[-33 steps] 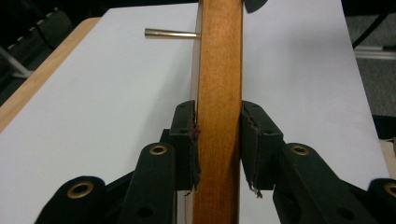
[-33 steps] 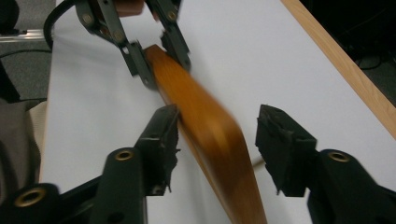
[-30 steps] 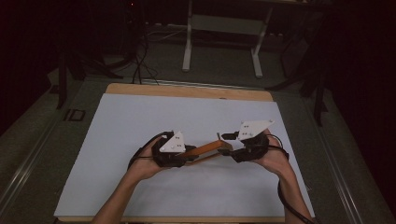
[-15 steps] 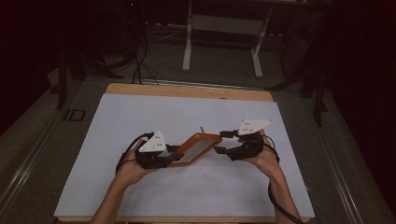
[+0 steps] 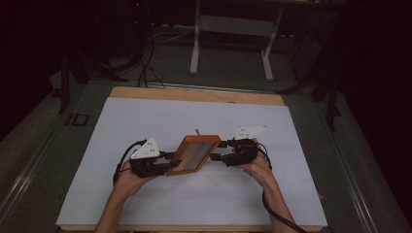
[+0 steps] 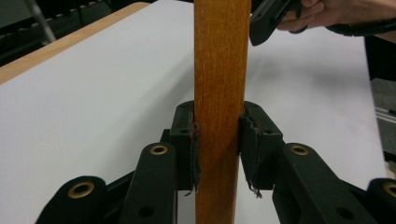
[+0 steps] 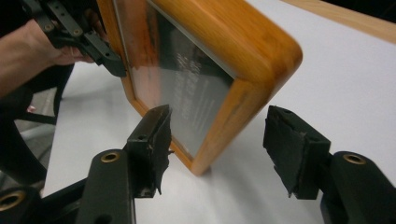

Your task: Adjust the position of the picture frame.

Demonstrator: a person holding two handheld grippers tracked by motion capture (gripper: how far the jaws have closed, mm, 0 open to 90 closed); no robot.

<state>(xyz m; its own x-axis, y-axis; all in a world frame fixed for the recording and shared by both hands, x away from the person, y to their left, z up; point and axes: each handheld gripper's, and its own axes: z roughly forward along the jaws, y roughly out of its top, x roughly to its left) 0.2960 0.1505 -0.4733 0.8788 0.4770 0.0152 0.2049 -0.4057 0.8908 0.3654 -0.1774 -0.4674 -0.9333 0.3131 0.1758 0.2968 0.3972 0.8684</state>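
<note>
A wooden picture frame (image 5: 194,154) with a dark glass front lies tilted low over the white sheet, between my two grippers. My left gripper (image 5: 171,162) is shut on its left rail. In the left gripper view the orange rail (image 6: 219,70) rises between the pads of that gripper (image 6: 218,140), which press on both its sides. My right gripper (image 5: 216,150) is at the frame's right corner. In the right gripper view the frame (image 7: 187,88) has its rounded lower corner between the jaws of the right gripper (image 7: 219,140). These have just been closing, but neither pad touches the wood.
A white sheet (image 5: 145,121) covers the table, with a wooden edge (image 5: 194,93) showing at the far side. A metal stand (image 5: 233,43) and cables sit on the dark floor beyond. The person's hands (image 5: 257,167) hold the grippers near the table's front half.
The frame has turned from edge-on to show its glass face. Both hands have sunk toward the sheet, the left one shifting left. The right jaws now stand off the wood.
</note>
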